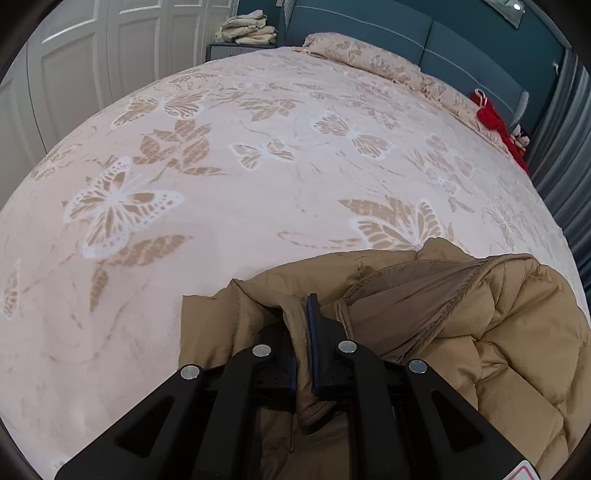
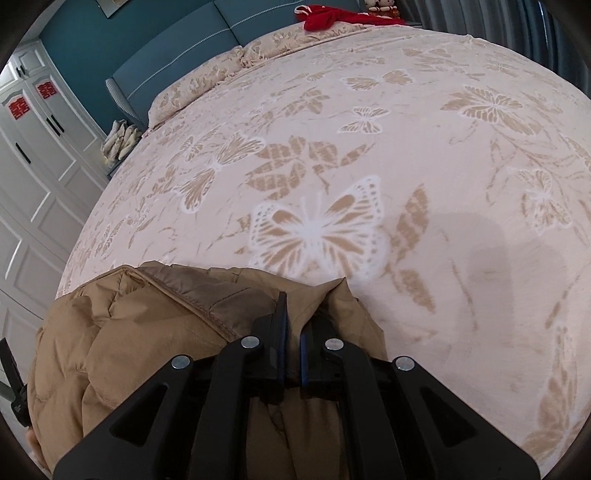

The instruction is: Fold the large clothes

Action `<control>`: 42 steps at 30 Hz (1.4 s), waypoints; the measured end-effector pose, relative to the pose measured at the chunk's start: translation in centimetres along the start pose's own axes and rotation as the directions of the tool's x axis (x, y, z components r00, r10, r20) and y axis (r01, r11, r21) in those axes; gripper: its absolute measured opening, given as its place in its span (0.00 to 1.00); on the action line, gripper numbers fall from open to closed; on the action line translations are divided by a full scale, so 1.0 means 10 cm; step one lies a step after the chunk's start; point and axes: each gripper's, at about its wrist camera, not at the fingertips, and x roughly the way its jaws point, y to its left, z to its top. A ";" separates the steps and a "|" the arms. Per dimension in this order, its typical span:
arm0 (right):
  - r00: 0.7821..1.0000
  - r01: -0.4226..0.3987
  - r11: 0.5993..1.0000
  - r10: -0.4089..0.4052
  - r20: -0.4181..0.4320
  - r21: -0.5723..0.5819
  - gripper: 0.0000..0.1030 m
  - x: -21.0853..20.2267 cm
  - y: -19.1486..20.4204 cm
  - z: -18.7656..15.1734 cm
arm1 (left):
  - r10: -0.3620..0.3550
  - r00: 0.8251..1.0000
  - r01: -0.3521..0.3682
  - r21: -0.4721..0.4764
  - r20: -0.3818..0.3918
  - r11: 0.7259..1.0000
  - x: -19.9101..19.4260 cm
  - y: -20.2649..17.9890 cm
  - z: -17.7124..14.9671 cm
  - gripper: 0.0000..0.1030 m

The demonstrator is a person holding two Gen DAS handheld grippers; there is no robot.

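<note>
A tan quilted puffer jacket (image 1: 480, 317) is held up over a bed with a pink butterfly-patterned blanket (image 1: 258, 184). My left gripper (image 1: 299, 314) is shut on a fold of the jacket's edge, which runs between its fingers. In the right wrist view the same jacket (image 2: 147, 332) fills the lower left, and my right gripper (image 2: 293, 314) is shut on another part of its edge. The jacket's lining shows between the two grips. The blanket (image 2: 406, 166) lies below and beyond both grippers.
A blue padded headboard (image 1: 443, 40) and matching pillows (image 1: 369, 59) stand at the bed's far end. A red item (image 1: 498, 125) lies near the pillows. White wardrobe doors (image 2: 33, 166) stand to the left. Folded beige cloth (image 1: 247, 29) sits on a side cabinet.
</note>
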 end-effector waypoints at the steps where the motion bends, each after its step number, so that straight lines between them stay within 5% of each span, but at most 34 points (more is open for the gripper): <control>1: 1.000 -0.008 1.000 0.008 0.006 0.004 0.03 0.01 -0.01 -0.01 | -0.005 1.000 0.005 -0.005 0.004 1.000 0.00 0.00 0.00 0.10; 5: 0.999 -0.051 0.998 0.050 0.015 0.034 0.04 0.00 -0.07 0.00 | -0.027 1.000 0.027 -0.021 0.011 0.999 -0.02 0.03 -0.01 0.10; 9: 0.994 -0.111 0.985 0.112 -0.001 0.133 0.15 -0.21 -0.22 0.07 | -0.063 0.996 0.058 -0.071 -0.070 0.996 -0.20 0.15 0.09 0.12; 11: 0.994 -0.108 0.980 0.102 0.046 0.168 0.51 -0.48 -0.32 0.08 | -0.070 0.995 0.063 -0.095 -0.071 0.994 -0.43 0.25 0.16 0.22; 12: 0.994 -0.092 0.981 0.079 0.078 0.170 0.55 -0.61 -0.36 0.07 | -0.058 0.997 0.053 -0.099 -0.057 0.994 -0.55 0.30 0.18 0.41; 13: 0.993 -0.077 0.984 0.061 0.105 0.160 0.55 -0.76 -0.39 0.07 | -0.015 1.000 0.015 -0.106 0.003 0.994 -0.79 0.38 0.25 0.62; 14: 0.991 -0.070 0.988 0.054 0.118 0.138 0.55 -0.91 -0.42 0.08 | 0.005 0.999 0.000 -0.109 0.050 0.994 -0.94 0.43 0.28 0.66; 18: 0.987 -0.037 0.996 0.024 0.158 0.079 0.53 -1.31 -0.37 0.09 | 0.084 0.976 -0.070 -0.078 0.200 0.994 -1.59 0.48 0.53 0.66; 21: 0.983 -0.051 0.999 0.053 0.178 -0.021 0.43 -1.50 0.02 0.08 | 0.055 0.968 -0.054 -0.011 0.244 0.998 -1.81 0.18 0.59 0.66; 24: 0.983 -0.060 0.989 0.081 0.163 -0.132 0.26 -1.47 0.54 0.07 | -0.017 0.979 0.001 0.077 0.203 0.997 -1.73 -0.40 0.53 0.66; 31: 0.995 -0.078 0.944 0.096 0.041 -0.321 0.21 -0.95 1.60 -0.13 | -0.053 0.998 0.050 0.183 0.013 0.982 -0.91 -1.36 0.21 0.62; 37: 0.999 -0.031 0.929 0.022 -0.028 -0.368 0.21 -0.37 1.84 -0.29 | 0.012 0.998 0.000 0.193 -0.059 0.981 -0.28 -1.55 0.02 0.62; 42: 0.999 0.002 0.930 -0.018 -0.039 -0.367 0.19 -0.03 1.79 -0.39 | 0.046 0.999 -0.042 0.209 -0.011 0.977 -0.05 -1.54 -0.08 0.65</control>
